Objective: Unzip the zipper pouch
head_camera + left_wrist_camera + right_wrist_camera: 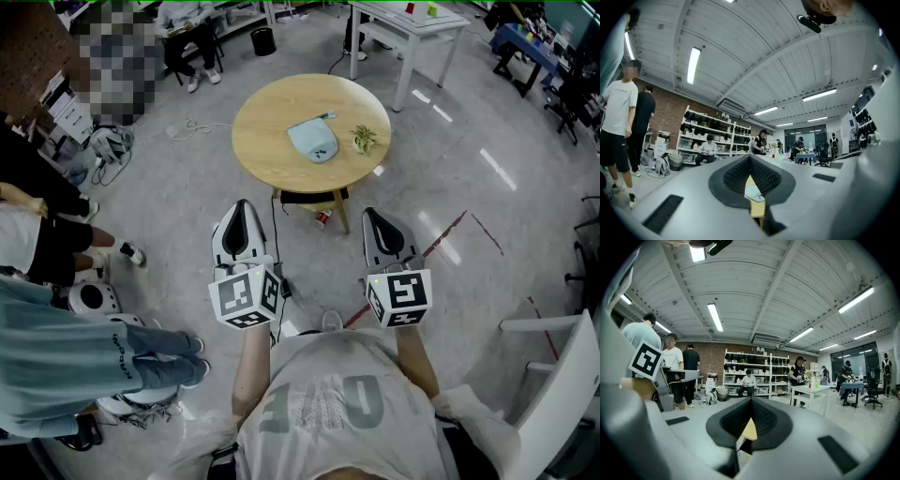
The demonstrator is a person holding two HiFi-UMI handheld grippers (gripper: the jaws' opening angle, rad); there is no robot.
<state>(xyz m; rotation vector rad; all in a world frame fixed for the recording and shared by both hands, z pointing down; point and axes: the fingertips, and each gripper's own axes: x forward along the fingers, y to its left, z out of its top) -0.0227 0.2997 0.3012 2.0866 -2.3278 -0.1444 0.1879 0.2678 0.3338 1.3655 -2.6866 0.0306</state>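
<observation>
The workshop is busy, with people (56, 356) standing close on the left and a glossy grey floor (450, 187) to cross. The round table (272, 164) stands well ahead, its smooth top likely to let things slide. The blue pouch (312, 141) lies near its middle, a plant sprig (363, 139) just beside. The left gripper (242, 206) and right gripper (375, 216) are both closed and empty. Best step close, pin the pouch with one, then find the zip pull, too small to make out.
</observation>
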